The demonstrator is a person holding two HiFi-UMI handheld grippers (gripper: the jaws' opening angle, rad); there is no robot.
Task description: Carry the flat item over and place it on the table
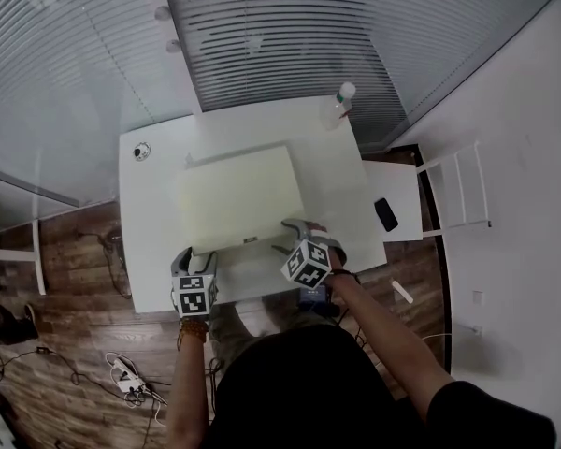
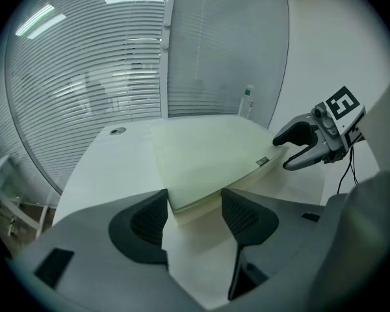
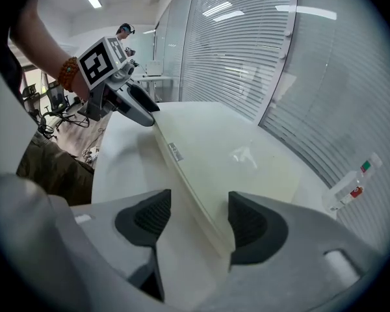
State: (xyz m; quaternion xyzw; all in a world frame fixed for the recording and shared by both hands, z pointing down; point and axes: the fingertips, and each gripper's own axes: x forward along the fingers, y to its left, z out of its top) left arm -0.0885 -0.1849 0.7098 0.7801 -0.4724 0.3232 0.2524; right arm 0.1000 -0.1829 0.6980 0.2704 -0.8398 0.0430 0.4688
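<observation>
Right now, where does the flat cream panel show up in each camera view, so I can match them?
Head view: the flat cream panel is at centre, on the white table.
Left gripper view: the panel fills the middle, near corner lowest.
Right gripper view: the panel spans the centre, its edge running from upper left to bottom middle.
Shared landmark: the green-capped bottle, beyond the panel.
</observation>
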